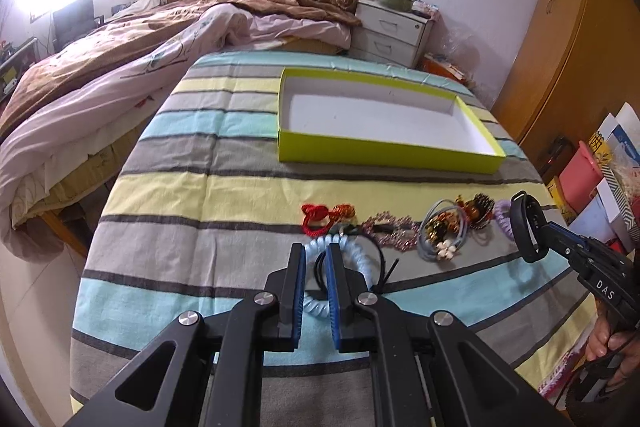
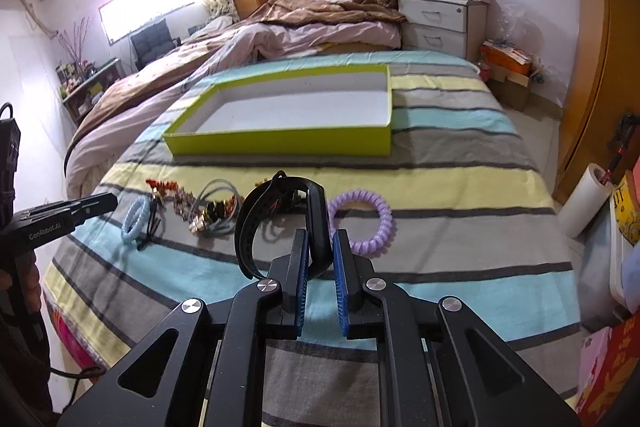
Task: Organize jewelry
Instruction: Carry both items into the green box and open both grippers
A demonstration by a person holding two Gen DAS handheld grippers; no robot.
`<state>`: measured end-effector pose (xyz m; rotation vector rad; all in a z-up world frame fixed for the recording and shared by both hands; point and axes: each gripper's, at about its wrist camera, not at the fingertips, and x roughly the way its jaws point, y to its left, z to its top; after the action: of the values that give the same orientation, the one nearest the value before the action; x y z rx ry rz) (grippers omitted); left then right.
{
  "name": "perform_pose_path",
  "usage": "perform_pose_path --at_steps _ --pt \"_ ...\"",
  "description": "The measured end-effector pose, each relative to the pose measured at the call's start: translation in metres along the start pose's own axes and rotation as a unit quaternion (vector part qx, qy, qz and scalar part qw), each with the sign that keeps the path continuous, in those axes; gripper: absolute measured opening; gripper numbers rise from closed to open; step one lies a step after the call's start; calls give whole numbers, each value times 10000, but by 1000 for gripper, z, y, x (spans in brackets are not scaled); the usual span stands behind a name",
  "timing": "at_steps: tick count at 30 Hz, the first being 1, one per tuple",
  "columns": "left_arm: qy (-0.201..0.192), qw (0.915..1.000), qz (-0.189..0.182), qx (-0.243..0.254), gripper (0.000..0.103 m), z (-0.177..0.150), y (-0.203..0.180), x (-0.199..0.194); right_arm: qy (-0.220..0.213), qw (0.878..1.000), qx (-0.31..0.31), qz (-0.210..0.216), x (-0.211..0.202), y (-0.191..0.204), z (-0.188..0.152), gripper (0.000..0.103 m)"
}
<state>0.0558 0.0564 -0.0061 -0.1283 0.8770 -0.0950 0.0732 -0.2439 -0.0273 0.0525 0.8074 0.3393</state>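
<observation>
My left gripper (image 1: pixel 316 249) is shut on a light blue coil hair tie (image 1: pixel 314 307), with a thin black elastic (image 1: pixel 320 273) hanging at it. In the right wrist view this tie (image 2: pixel 134 223) dangles below the left gripper (image 2: pixel 114 201), just over the striped cloth. My right gripper (image 2: pixel 320 235) is shut on a black wristband (image 2: pixel 248 223), held above the cloth; the left wrist view shows the same band (image 1: pixel 522 227). An empty lime-green box (image 1: pixel 384 157) (image 2: pixel 280 147) lies beyond. A purple coil tie (image 2: pixel 362 223) rests to the right.
Between the grippers lie a red knot cord (image 1: pixel 316 217), a pink bead bracelet (image 1: pixel 392 231) and grey elastics with a flower (image 1: pixel 440 235). A bed with quilts (image 1: pixel 120 75) sits left, a nightstand (image 1: pixel 392 31) behind, and boxes (image 1: pixel 584 179) at the right edge.
</observation>
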Motion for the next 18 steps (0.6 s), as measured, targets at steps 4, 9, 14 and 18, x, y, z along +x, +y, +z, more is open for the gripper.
perform_pose_path --at_steps 4,9,14,18 --pt "151 9997 150 71 10 -3 2 8 -91 10000 8 -40 -5 0 4 13" --pt "440 9987 266 -35 12 -9 13 24 -48 10000 -32 -18 -3 3 1 13" --pt "563 9976 387 112 23 -9 12 33 -58 10000 -53 3 -2 4 3 13" --pt "648 9960 485 390 28 -10 4 39 -57 9999 -82 20 0 7 4 13"
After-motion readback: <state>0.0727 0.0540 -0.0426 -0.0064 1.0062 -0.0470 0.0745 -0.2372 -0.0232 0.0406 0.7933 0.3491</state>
